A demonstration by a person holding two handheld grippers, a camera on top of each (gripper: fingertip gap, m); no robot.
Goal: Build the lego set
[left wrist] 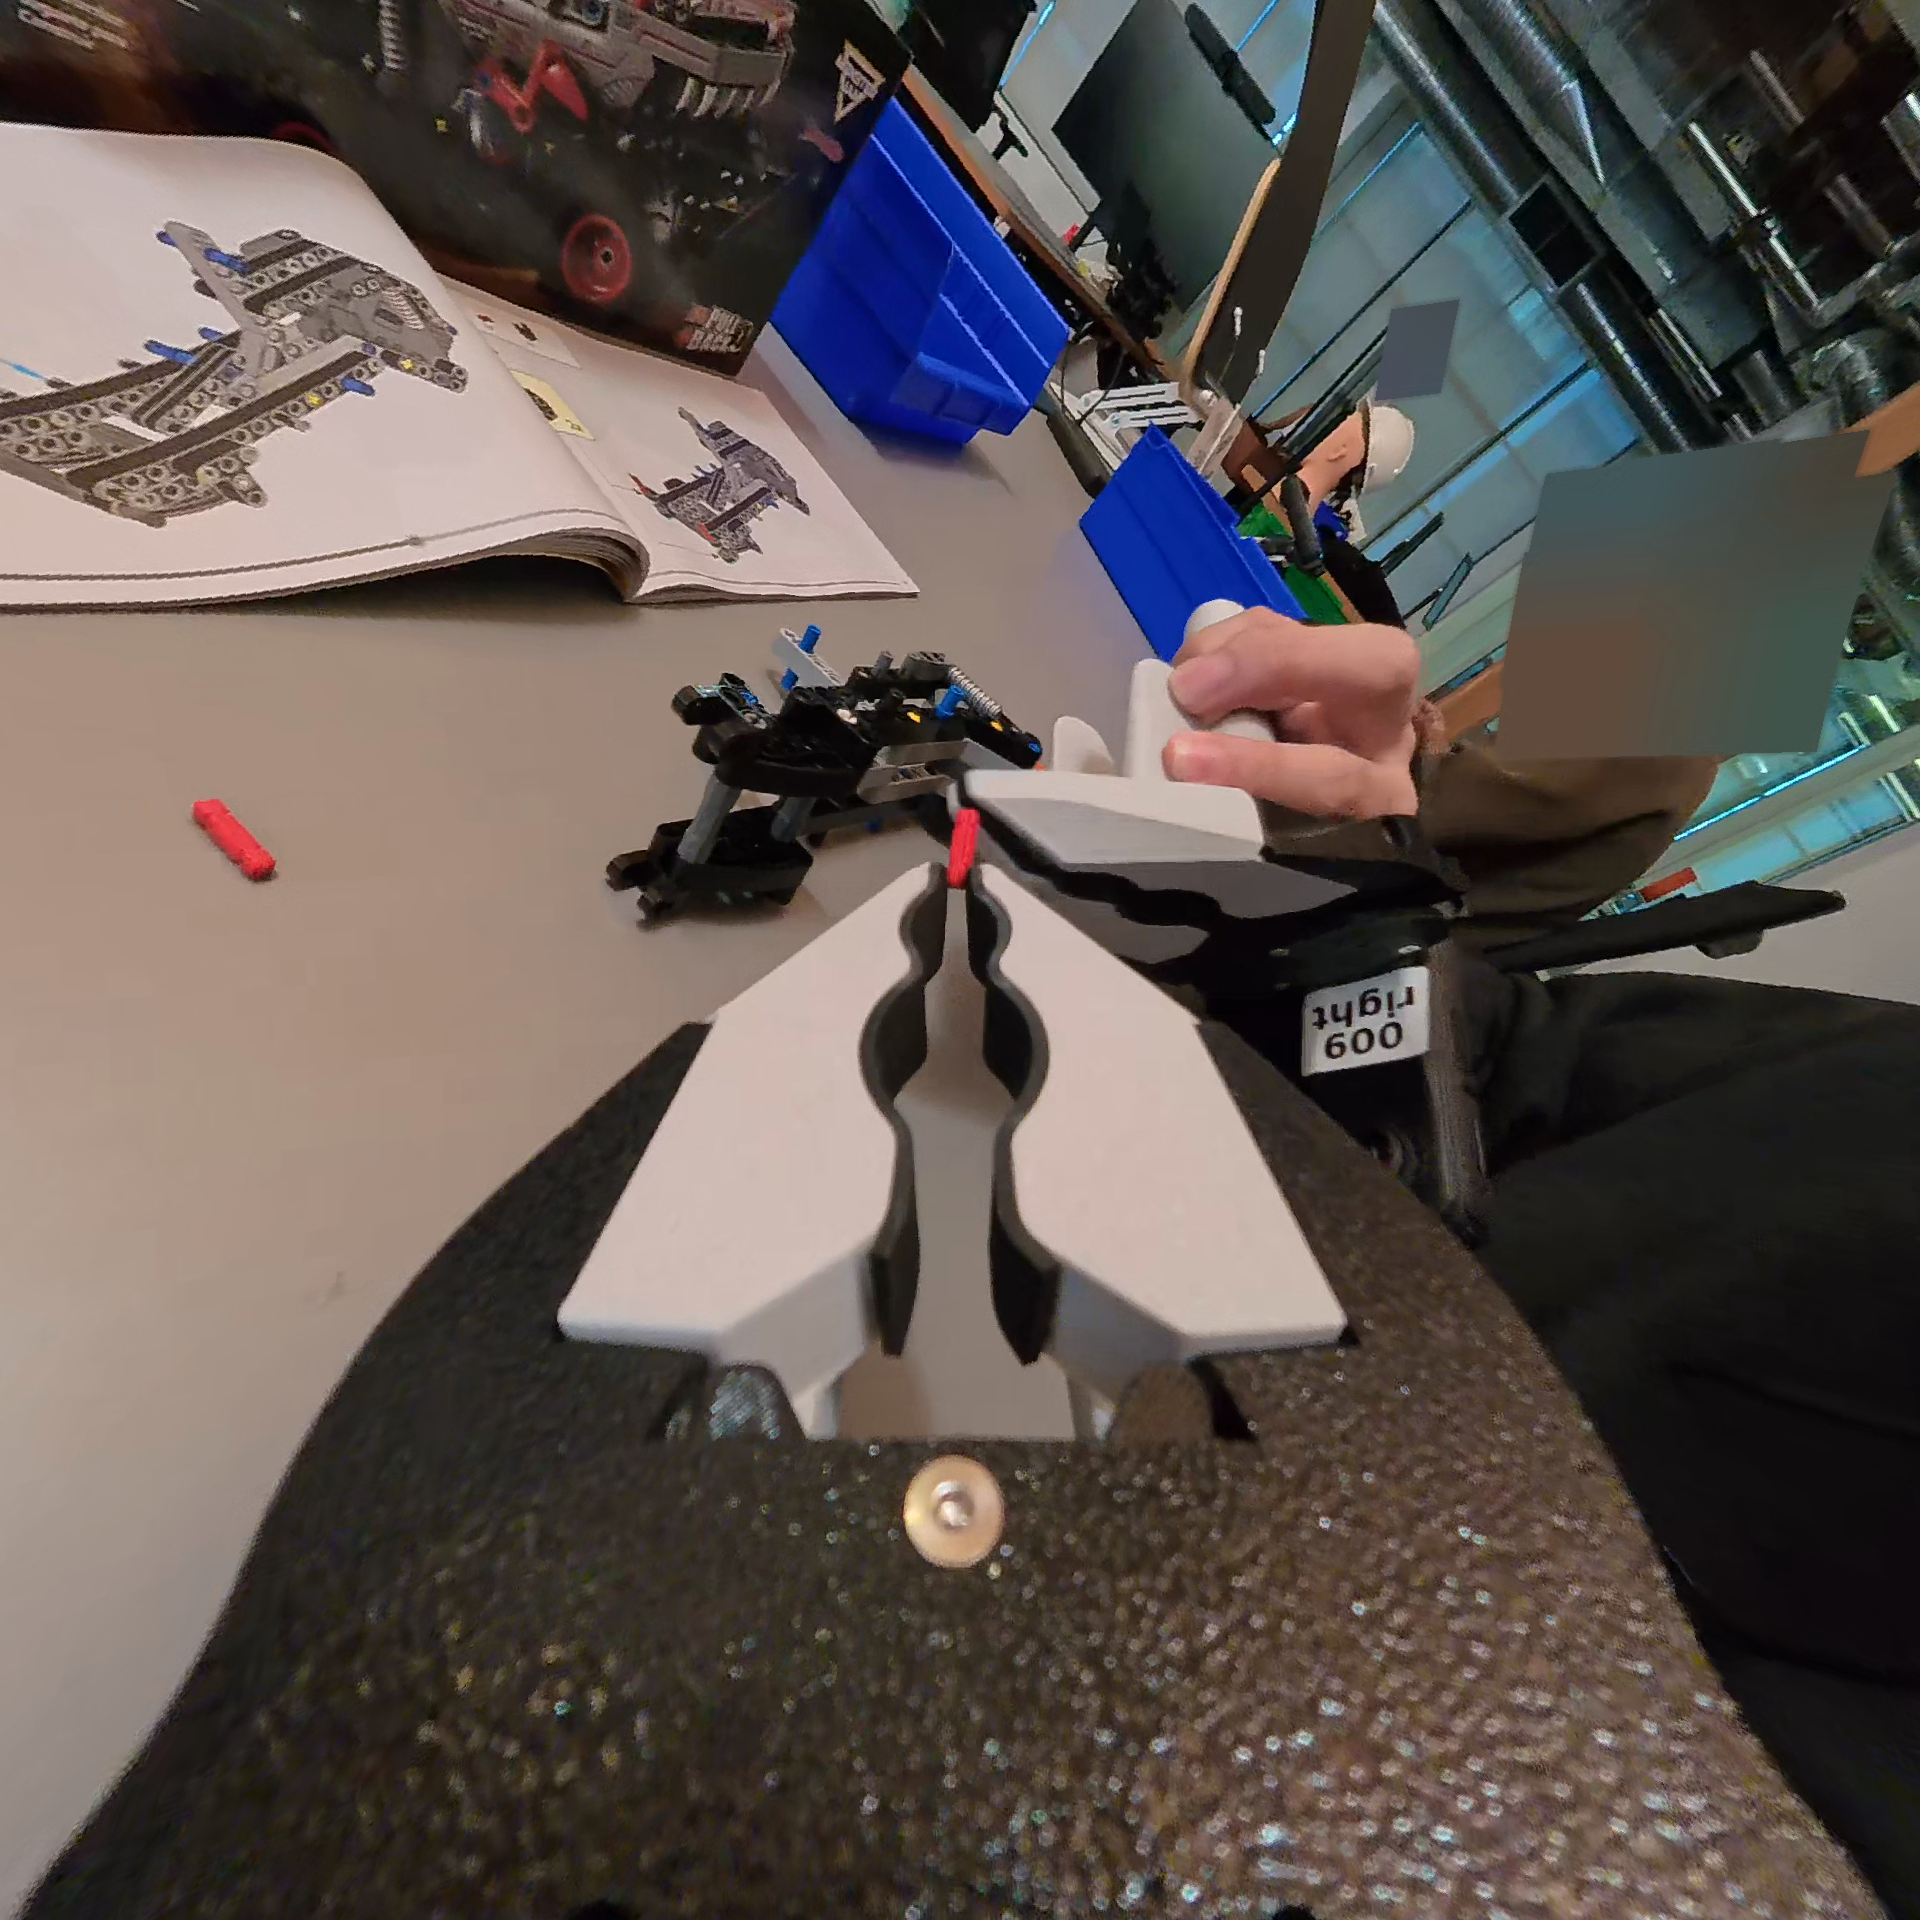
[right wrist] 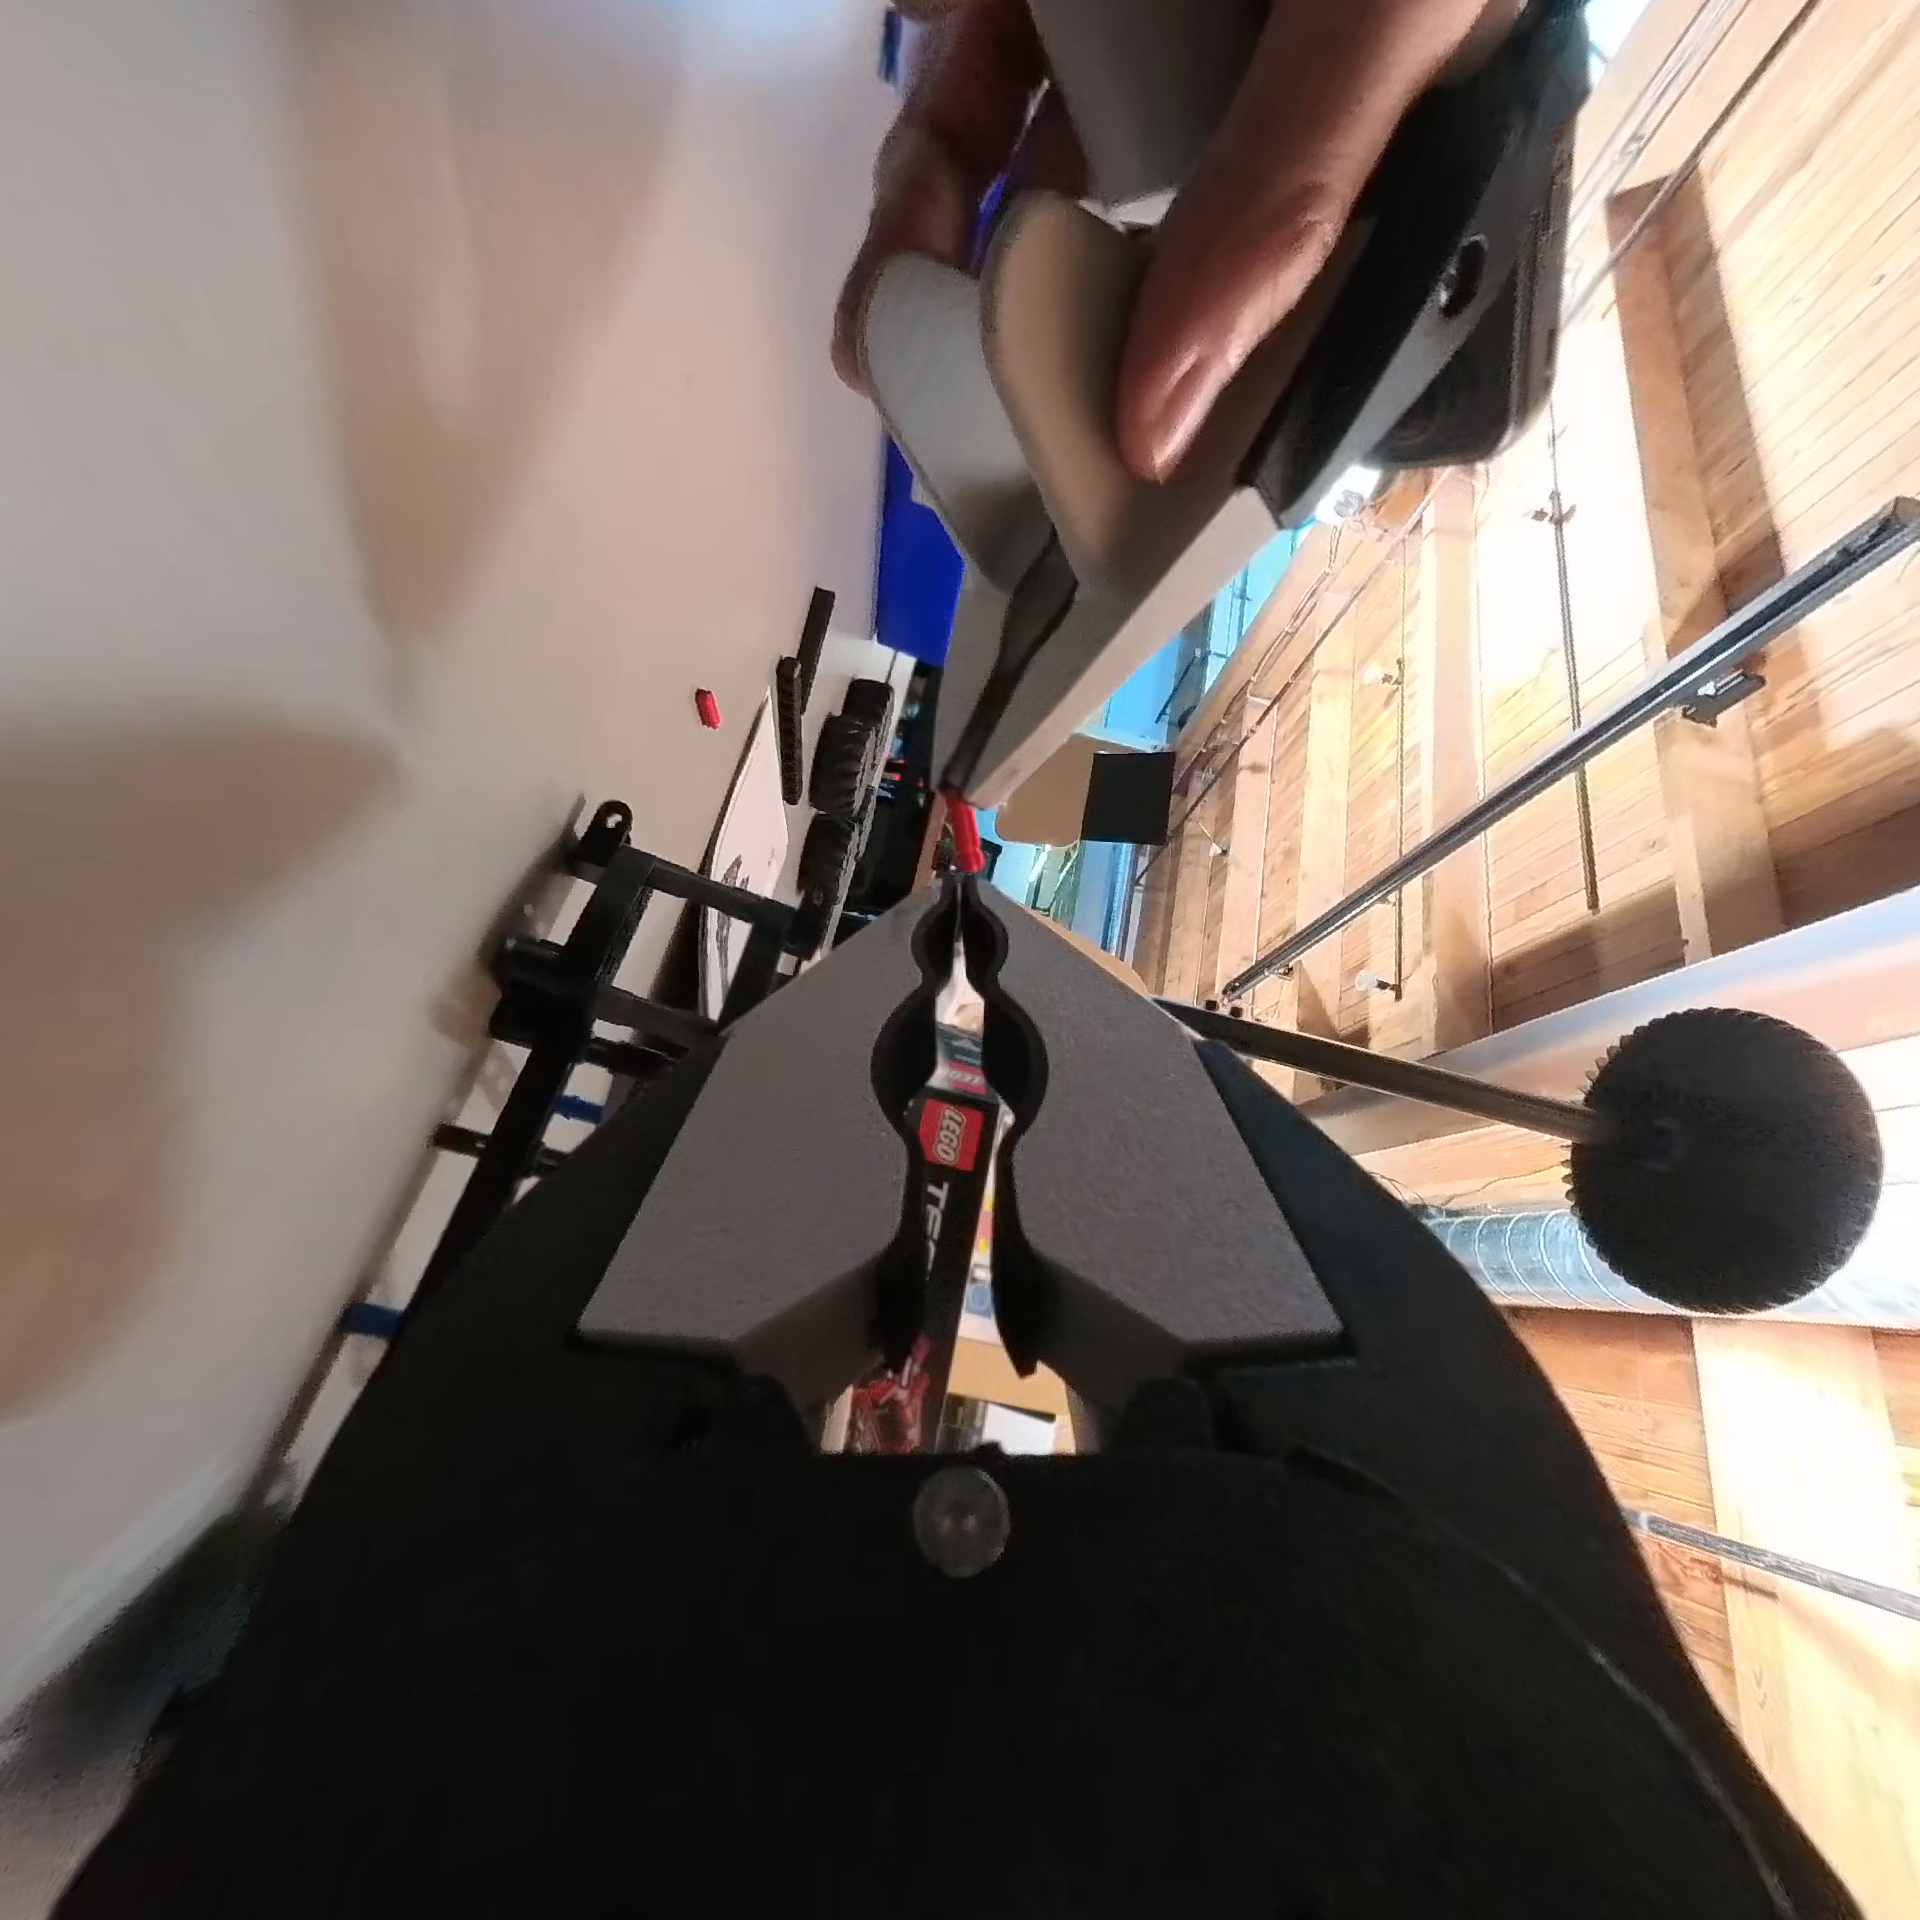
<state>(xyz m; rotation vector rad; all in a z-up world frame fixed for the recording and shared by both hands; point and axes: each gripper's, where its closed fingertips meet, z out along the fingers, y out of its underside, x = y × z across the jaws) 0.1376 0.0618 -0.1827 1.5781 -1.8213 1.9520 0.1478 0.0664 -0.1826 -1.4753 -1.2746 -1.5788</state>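
Observation:
A small red Lego pin (left wrist: 962, 844) is pinched between the tips of both grippers, above the grey table. My left gripper (left wrist: 951, 883) is shut on its near end. My right gripper (left wrist: 971, 795), held by a hand (left wrist: 1299, 717), comes in from the right and meets the pin's far end. In the right wrist view the pin (right wrist: 966, 831) sits between my right gripper (right wrist: 958, 891) and the left gripper (right wrist: 961, 779), both with jaws closed. The black partly built chassis (left wrist: 821, 769) lies just behind the pin and also shows in the right wrist view (right wrist: 613, 966).
A second red piece (left wrist: 234, 840) lies loose on the table to the left. The open instruction booklet (left wrist: 312, 416), the set's box (left wrist: 582, 156) and two blue bins (left wrist: 925, 301) (left wrist: 1184, 540) stand behind. Black beams (right wrist: 795, 727) and tyres (right wrist: 852, 758) lie farther off. My left and right fingertips are right by each other.

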